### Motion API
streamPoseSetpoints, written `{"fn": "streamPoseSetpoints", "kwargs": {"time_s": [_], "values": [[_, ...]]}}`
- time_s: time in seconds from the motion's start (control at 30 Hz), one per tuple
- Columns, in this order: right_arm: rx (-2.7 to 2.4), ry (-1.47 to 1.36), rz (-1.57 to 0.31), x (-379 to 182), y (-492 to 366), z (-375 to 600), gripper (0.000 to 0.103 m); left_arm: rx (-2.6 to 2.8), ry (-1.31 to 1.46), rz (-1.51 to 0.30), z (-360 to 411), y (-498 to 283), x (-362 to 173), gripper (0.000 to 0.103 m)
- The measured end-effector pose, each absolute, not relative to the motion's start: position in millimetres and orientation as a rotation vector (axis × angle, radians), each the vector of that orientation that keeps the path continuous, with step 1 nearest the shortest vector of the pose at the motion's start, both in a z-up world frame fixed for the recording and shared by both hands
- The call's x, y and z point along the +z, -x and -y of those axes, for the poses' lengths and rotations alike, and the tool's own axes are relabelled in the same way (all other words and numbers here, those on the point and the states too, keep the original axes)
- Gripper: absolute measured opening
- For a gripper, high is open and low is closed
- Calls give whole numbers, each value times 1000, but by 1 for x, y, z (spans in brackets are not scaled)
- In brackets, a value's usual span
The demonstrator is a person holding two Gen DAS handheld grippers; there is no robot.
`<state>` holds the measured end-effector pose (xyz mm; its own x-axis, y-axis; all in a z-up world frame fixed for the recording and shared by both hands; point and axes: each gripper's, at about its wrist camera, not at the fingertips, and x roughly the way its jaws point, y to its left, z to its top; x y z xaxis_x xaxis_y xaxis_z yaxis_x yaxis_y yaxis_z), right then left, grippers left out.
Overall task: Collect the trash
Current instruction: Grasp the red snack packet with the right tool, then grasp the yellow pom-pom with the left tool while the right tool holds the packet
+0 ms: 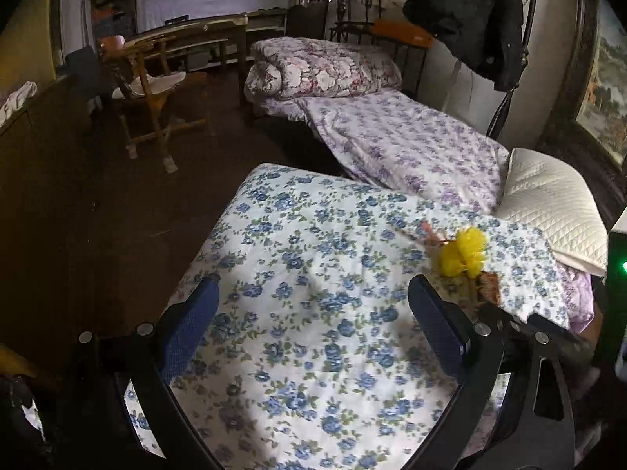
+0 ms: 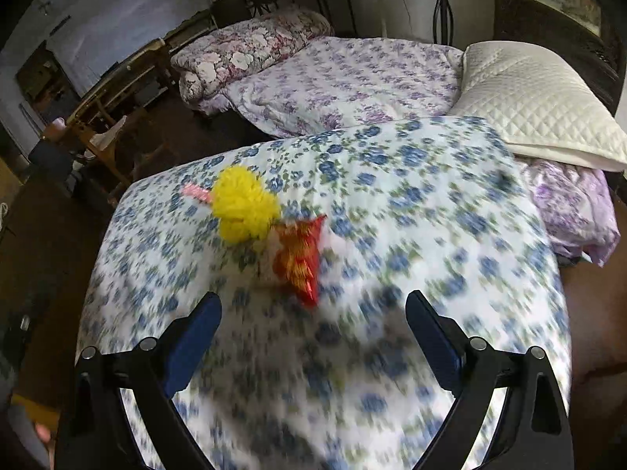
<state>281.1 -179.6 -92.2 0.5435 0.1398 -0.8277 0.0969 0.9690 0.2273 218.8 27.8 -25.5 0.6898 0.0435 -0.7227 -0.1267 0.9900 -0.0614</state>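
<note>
Trash on blue-flowered quilt (image 2: pixel 392 211): red wrapper (image 2: pixel 299 260) touching yellow pompom (image 2: pixel 243 211), print too blurred to read. Left gripper (image 1: pixel 313 313) and right gripper (image 2: pixel 313 329) both spread wide, empty, above quilt.

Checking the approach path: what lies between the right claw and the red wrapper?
Only bare blue-flowered quilt between right claw and red wrapper, in the right wrist view.
</note>
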Motion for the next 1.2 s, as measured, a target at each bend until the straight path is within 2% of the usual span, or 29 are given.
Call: {"fn": "streamPoseSetpoints", "kwargs": {"time_s": [0.03,0.07,0.13,0.17,0.27,0.53,0.67,0.93,1.13,1.17,1.2], "values": [[29,-257,-999,-95,-285,178,84,100,108,-810,-28,-220,-28,93],[32,-254,-1010,-99,-290,175,75,97,112,-815,-29,-221,-29,93],[20,-228,-996,-99,-297,171,69,73,129,-824,-25,-222,-29,93],[15,-217,-995,-100,-300,170,63,65,128,-823,-22,-223,-28,93],[38,-206,-998,-99,-307,168,30,56,83,-800,-9,-220,-24,93],[52,-295,-1011,-75,-237,185,30,-2,38,-794,17,-234,-29,93],[29,-318,-1019,-81,-200,193,30,-80,13,-808,45,-257,-35,93],[25,-347,-1047,-100,-199,205,30,-205,-60,-866,100,-298,-59,93],[37,-347,-1037,-102,-197,207,30,-218,-44,-900,107,-322,-77,92],[38,-345,-1036,-102,-197,206,30,-219,-41,-904,107,-323,-81,80],[38,-341,-1036,-102,-198,207,30,-223,-48,-917,107,-324,-85,50]]}}
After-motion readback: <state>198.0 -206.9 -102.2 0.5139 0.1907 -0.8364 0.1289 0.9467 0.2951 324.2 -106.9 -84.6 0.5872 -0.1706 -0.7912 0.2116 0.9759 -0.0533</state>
